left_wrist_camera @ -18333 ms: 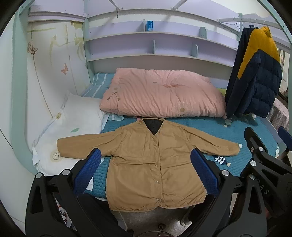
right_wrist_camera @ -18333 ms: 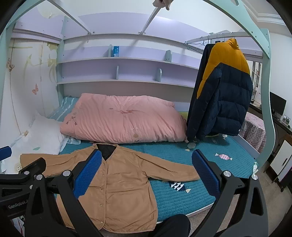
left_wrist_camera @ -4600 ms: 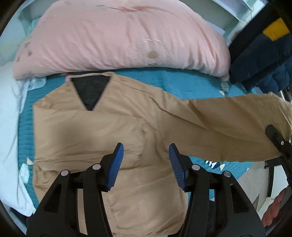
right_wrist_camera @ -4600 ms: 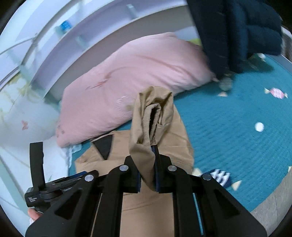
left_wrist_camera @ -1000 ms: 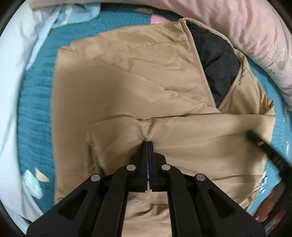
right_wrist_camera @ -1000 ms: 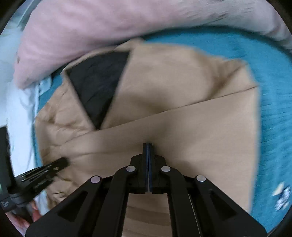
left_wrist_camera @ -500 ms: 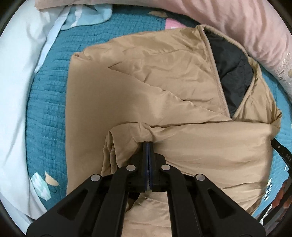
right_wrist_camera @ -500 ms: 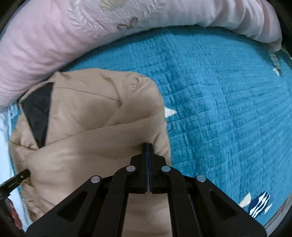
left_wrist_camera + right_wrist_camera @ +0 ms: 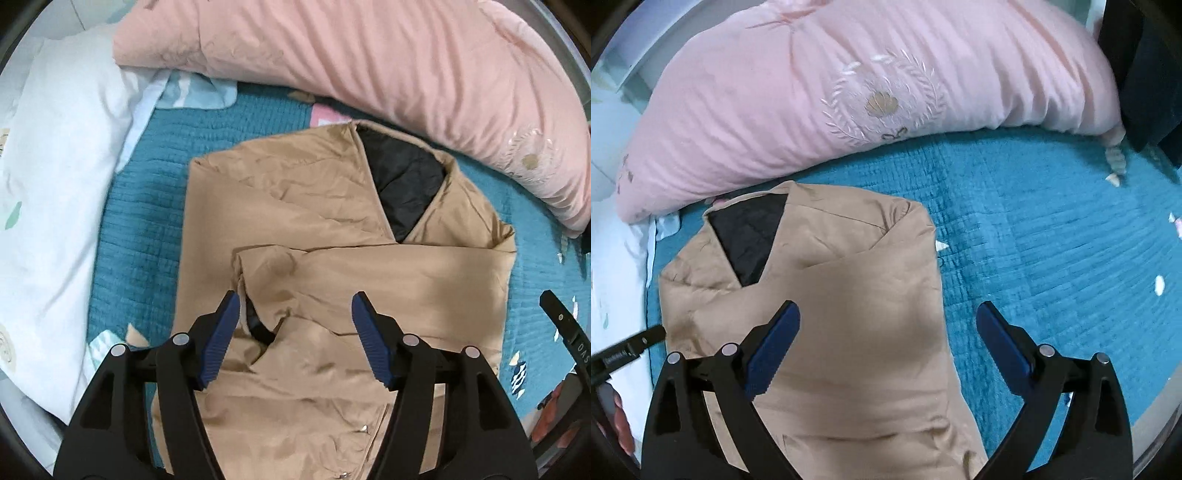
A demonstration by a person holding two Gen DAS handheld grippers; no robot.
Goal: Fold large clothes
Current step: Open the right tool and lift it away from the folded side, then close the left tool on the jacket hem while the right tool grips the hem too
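Both my grippers are wide open, nothing held. My left gripper (image 9: 295,317) hovers over the tan jacket (image 9: 332,266), its left finger just beside the sleeve cuff (image 9: 258,266) folded across the chest; my right gripper (image 9: 888,328) hangs over the jacket's right side, its right finger above the bare teal bedspread (image 9: 1052,236). Jacket lies flat mid-bed, both sleeves folded in, black lining (image 9: 402,184) showing at the collar, hem toward the near edge of the bed. Pink duvet (image 9: 369,55) bunched along the far side, close behind the collar; can't tell if touching. White pillow (image 9: 55,184) at the left edge, near the jacket's left shoulder but apart. Dark hanging coat (image 9: 1145,74) at the far right corner.
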